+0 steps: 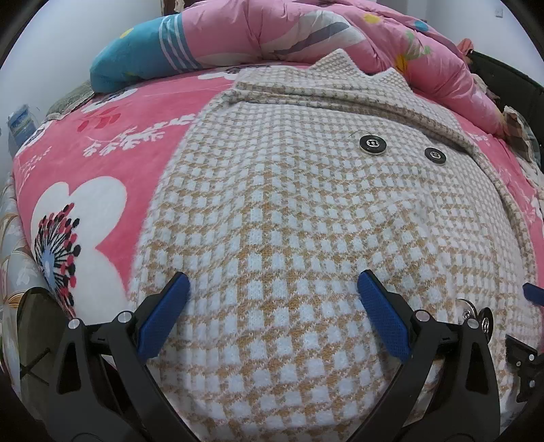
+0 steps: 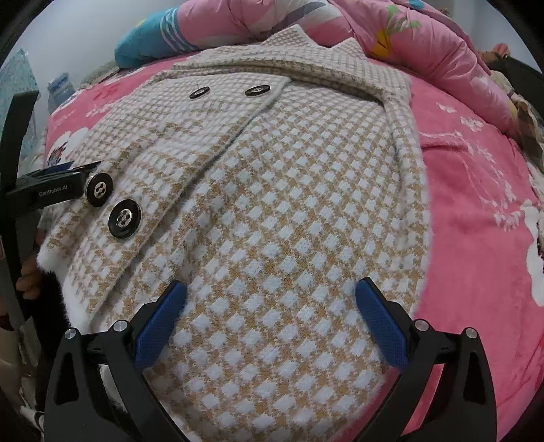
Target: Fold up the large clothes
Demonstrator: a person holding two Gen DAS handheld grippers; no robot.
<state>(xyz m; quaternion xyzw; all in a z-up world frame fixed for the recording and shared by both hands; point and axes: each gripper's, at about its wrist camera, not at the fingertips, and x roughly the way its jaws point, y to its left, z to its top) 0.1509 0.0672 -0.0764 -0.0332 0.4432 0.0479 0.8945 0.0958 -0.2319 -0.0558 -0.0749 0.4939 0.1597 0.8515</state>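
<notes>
Both of our grippers, left gripper [image 1: 272, 289] and right gripper [image 2: 270, 299], hover with jaws spread wide, gripping nothing. We poise them over the checked coat's [image 1: 289, 210] near hem, probably to pinch it for folding.

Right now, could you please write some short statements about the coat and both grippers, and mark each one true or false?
1. The left gripper is open. True.
2. The right gripper is shut on the coat. False: its fingers are spread apart above the fabric.
3. The coat has black buttons. True.
4. The coat lies on a green sheet. False: the bed cover is pink with white flowers.
5. A pink quilt is bunched beyond the collar. True.
</notes>
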